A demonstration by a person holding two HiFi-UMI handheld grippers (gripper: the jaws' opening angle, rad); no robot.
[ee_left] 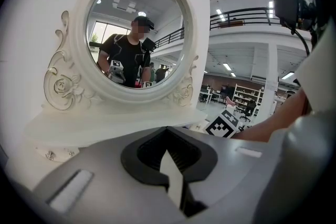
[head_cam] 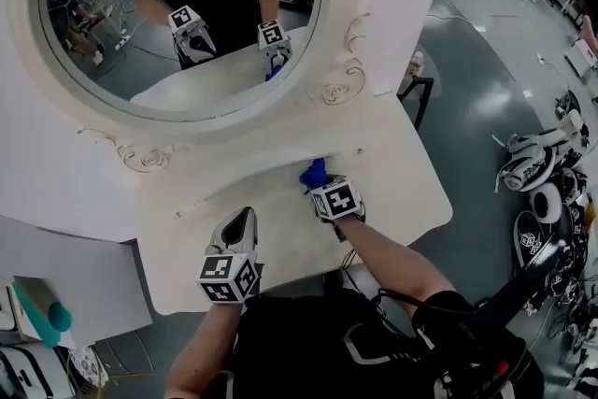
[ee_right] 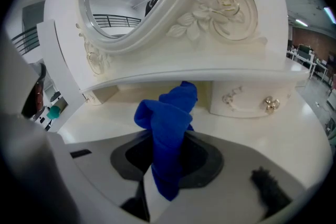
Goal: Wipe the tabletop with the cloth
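Bench [head_cam: 402,173]: glossy cream, curved front edge. Carved oval mirror [head_cam: 187,5] at 12 o'clock. Cloth [ee_right: 167,120]: blue, soft, bunched in folds, clamped upright in right tongs [head_cam: 316,182] at bench centre. Left tongs [head_cam: 241,218], 7 o'clock of cloth, clenched on nothing.

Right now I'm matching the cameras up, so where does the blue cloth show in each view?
Head view: blue cloth at centre, just beyond the right gripper.
Left gripper view: not in it.
Right gripper view: cloth dead centre, clamped between the jaws.
Shared landmark: the round white-framed mirror, in all three views.
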